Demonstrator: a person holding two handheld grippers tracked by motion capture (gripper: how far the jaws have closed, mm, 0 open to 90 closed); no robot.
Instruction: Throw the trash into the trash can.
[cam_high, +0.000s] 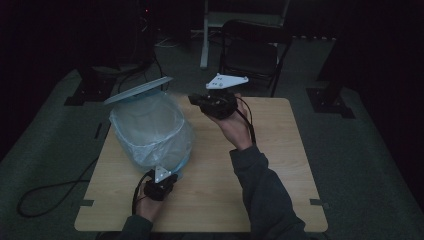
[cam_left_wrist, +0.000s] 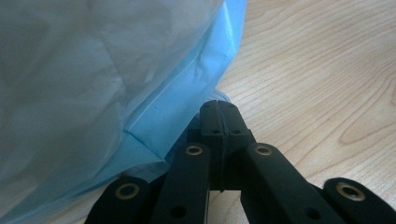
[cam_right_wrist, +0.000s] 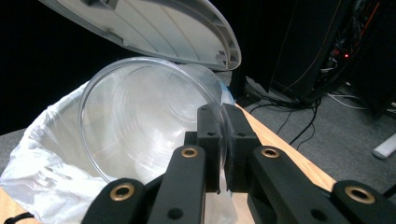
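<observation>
The right tongs (cam_right_wrist: 218, 140) pinch the rim of a clear plastic cup (cam_right_wrist: 144, 121), holding it on its side just short of the bin (cam_high: 150, 130), its open mouth facing back at the tongs. The bin's opening lies straight ahead and below, under the raised lid (cam_right_wrist: 154, 28). The left tongs (cam_left_wrist: 218, 126) are closed on the liner bag (cam_left_wrist: 177, 112) at the bin's near base, steadying it on the surface (cam_high: 280, 165).

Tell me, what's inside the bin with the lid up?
A pale plastic liner bag lines the bin and folds over its rim, under the raised lid. The right gripper holds a clear plastic cup just above it. The bin's bottom is hidden by the bag.
</observation>
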